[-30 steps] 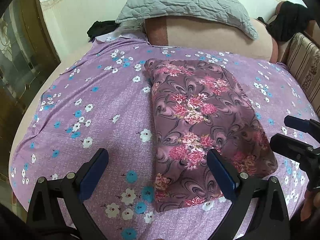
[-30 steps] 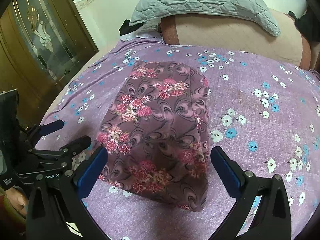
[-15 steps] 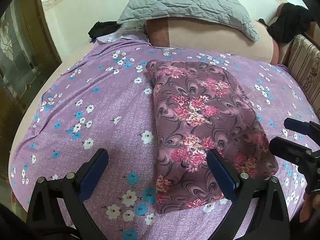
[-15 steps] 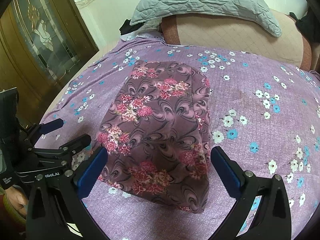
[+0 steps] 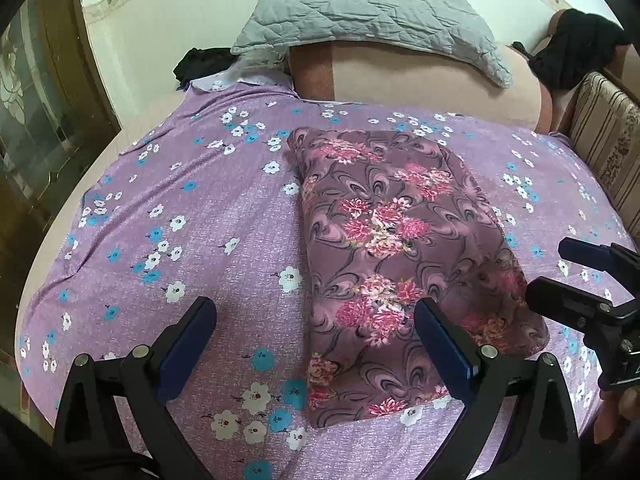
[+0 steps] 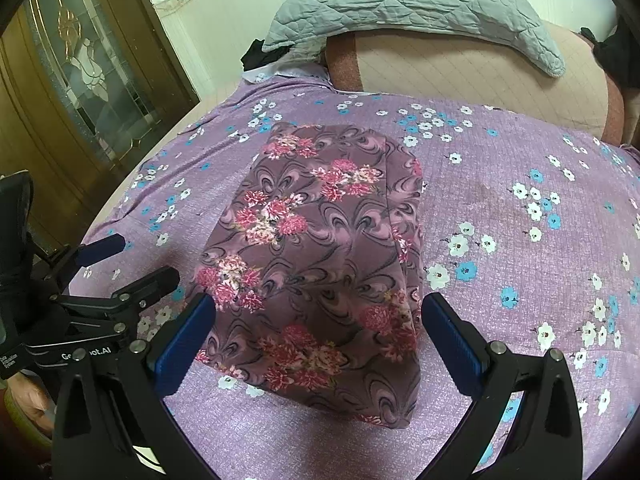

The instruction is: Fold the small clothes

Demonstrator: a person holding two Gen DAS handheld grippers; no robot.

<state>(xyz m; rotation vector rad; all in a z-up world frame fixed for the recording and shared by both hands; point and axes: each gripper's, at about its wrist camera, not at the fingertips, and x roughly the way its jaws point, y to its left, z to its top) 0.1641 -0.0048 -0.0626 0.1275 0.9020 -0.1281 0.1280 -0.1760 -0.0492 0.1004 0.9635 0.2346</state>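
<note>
Little has moved since the earlier frames: both views shift only slightly, and the folded garment sits a touch lower in the left wrist picture. Left gripper hovers above the near edge of the bed sheet, jaws wide apart, holding nothing; its right finger overlaps the garment's near left part in view, contact cannot be told. Right gripper is also spread wide and empty, its fingers straddling the garment's near end. Each gripper shows at the side of the other's view, level with it and pointing toward the far end of the bed.

Garment is a long purple floral rectangle lying flat mid-sheet, long axis running near to far, far end toward the grey pillow. Wooden door stands on the left.
</note>
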